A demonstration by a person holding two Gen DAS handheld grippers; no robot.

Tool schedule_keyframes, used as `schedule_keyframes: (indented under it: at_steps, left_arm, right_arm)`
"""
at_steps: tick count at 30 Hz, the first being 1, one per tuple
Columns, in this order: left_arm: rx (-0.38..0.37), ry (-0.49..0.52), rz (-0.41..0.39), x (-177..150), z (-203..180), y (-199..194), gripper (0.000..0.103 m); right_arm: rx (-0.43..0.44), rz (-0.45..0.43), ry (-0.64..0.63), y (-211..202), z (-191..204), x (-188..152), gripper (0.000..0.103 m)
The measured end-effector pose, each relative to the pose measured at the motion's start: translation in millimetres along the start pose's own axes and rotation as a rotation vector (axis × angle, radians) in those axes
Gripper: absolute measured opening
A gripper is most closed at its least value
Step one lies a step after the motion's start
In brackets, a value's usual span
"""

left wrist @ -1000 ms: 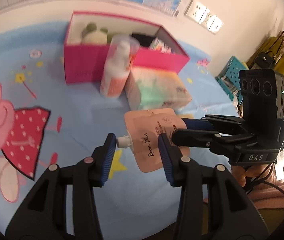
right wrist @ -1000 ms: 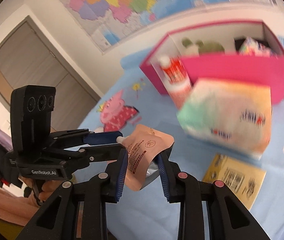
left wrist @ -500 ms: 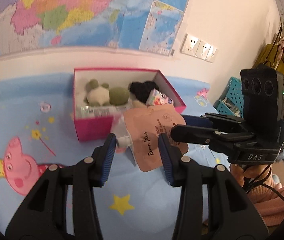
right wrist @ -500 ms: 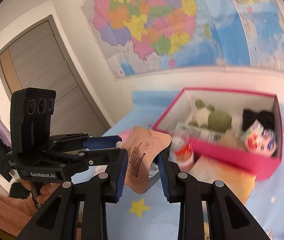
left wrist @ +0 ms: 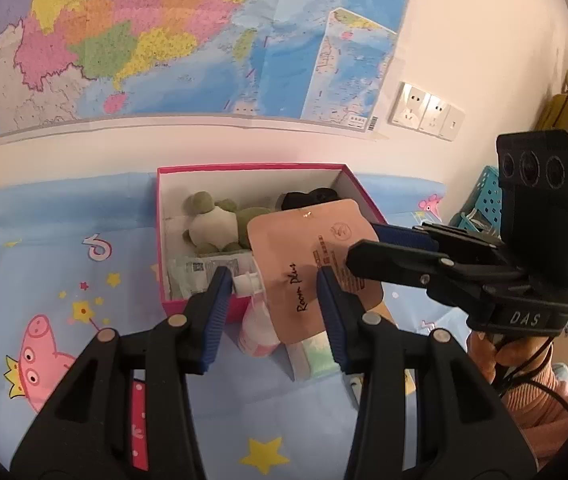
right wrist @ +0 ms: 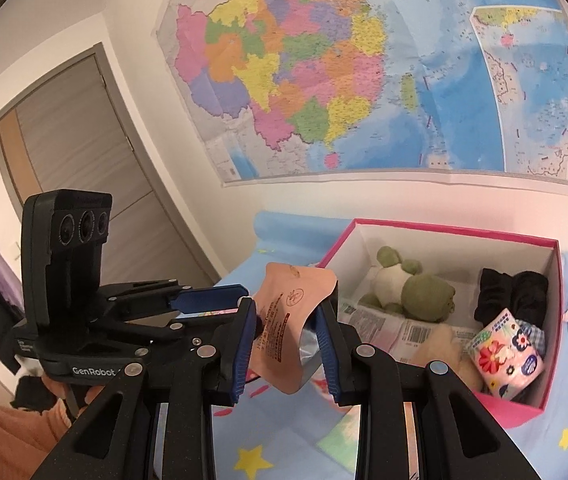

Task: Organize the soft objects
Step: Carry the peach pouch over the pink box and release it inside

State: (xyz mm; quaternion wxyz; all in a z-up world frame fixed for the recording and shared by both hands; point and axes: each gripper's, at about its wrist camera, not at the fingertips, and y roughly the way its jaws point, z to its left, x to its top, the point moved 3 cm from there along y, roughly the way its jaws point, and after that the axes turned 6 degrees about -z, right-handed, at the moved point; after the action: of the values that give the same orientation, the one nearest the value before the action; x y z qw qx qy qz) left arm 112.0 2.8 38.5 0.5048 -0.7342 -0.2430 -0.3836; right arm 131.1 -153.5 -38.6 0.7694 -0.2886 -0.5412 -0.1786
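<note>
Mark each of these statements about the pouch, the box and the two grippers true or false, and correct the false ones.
1. Both grippers hold the peach spout pouch. True: the left gripper and the right gripper each clamp it.
2. The pink box is empty. False: it holds a green plush toy, a black cloth and a floral roll, among other things.
3. The pouch lies inside the box. False: it is held up in the air, in front of the box.
4. A map hangs on the wall behind the box. True.
5. The tablecloth is plain white. False: it is blue with cartoon pigs and stars.
</note>
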Motion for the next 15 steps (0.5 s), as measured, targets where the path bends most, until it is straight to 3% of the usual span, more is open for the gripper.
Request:
schedule_keyframes:
  at_steps: [15]
  left_arm:
    - [0.009,-0.029,0.026,14,11,29,0.045]
  right_arm:
    - [-0.005,0.011,0.059,19,-29,9,0.031]
